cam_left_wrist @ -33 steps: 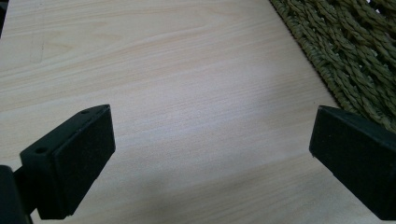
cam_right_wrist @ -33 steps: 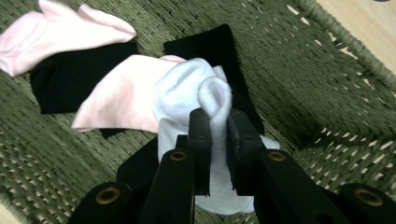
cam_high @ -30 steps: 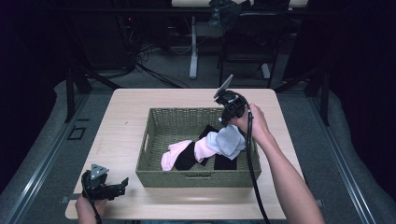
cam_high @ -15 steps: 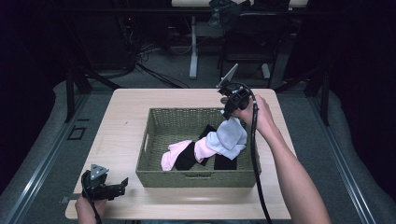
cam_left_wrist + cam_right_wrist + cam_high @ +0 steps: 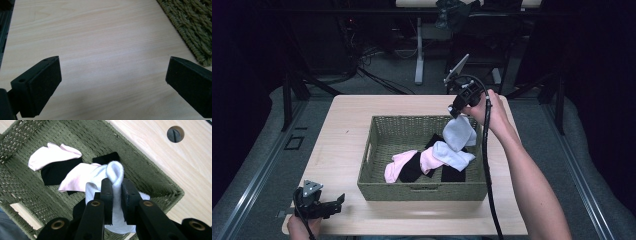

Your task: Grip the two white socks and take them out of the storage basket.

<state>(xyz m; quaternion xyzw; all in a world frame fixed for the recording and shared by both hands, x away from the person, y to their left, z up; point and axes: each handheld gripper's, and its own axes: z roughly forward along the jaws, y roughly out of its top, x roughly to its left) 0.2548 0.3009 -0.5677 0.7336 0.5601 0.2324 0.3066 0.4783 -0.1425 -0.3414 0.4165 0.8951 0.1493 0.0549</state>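
Note:
A green woven basket [image 5: 377, 150] stands mid-table with pink socks [image 5: 399, 164], black socks [image 5: 412, 169] and a white sock [image 5: 453, 155] inside. My right gripper [image 5: 454, 112] hangs over the basket's far right corner, shut on another white sock [image 5: 459, 132] that dangles into the basket. In the right gripper view the white sock [image 5: 115, 173] is pinched between the jaws, above a pink sock [image 5: 51, 153] and a black sock [image 5: 56, 173]. My left gripper [image 5: 339, 200] rests on the table's near left corner, open, with bare wood between its jaws.
The basket's corner [image 5: 192, 30] lies just right of my left gripper. A round cable hole [image 5: 175, 134] sits in the tabletop beyond the basket. Bare wood [image 5: 342, 130] stretches left of the basket. Dark chairs and cables stand behind the table.
My right gripper has risen and moved back toward the far right, lifting the white sock higher out of the pile. The left gripper has stayed put.

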